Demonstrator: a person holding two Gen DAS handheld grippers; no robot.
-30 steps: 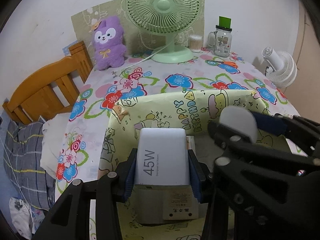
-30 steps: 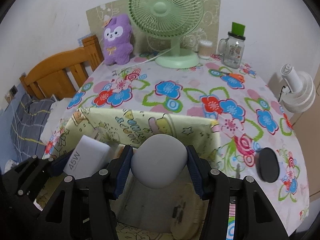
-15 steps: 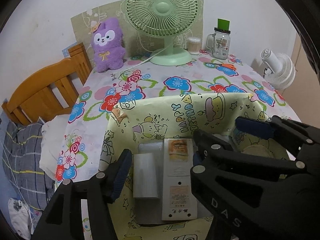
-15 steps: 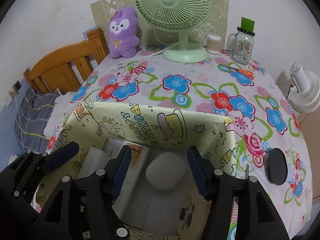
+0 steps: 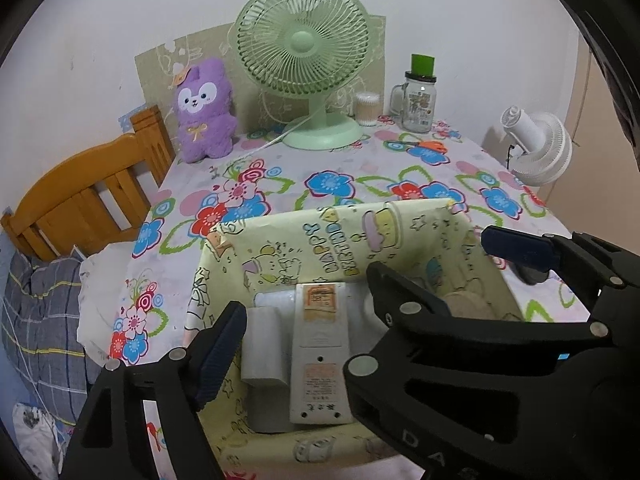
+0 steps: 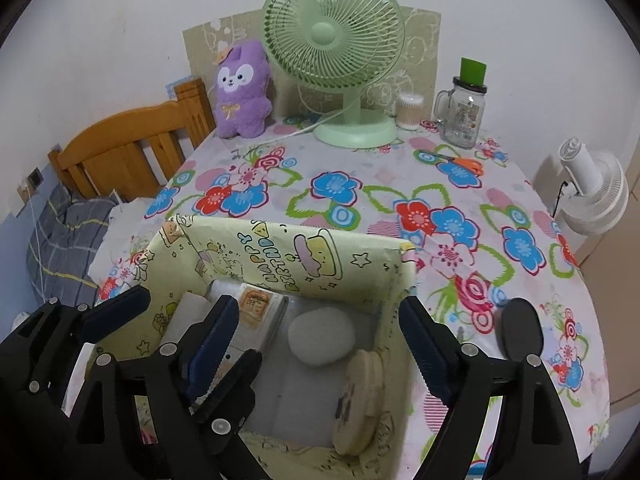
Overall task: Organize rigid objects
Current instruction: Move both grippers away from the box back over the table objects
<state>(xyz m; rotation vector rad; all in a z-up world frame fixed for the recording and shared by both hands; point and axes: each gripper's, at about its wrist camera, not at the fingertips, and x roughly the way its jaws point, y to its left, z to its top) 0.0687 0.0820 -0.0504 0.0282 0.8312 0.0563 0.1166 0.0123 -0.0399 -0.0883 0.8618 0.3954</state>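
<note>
A yellow cartoon-print box [image 5: 344,236] [image 6: 280,252] stands at the near edge of the flowered table. Inside it lie a white charger block [image 5: 264,344], a flat white device with an orange label [image 5: 320,352] [image 6: 256,312], a white oval piece [image 6: 322,336] and round wooden discs [image 6: 360,396]. My left gripper [image 5: 308,340] hovers over the charger with its jaws opening and its pads touching nothing. My right gripper [image 6: 318,306] hangs above the oval piece, jaws opening too, pads free. It crosses the left wrist view and hides my left gripper's right finger.
A black oval object [image 6: 522,332] lies on the cloth right of the box. At the back stand a green fan [image 5: 304,40], a purple plush [image 5: 204,108], a glass jar [image 6: 462,116] and orange scissors [image 6: 464,162]. A wooden headboard [image 5: 88,196] borders the left; a white fan [image 6: 596,196] stands at the right.
Both grippers let go: the charger left my left jaws and the oval piece left my right jaws, and both now lie in the box. Both jaws widened and the grippers drew back upward.
</note>
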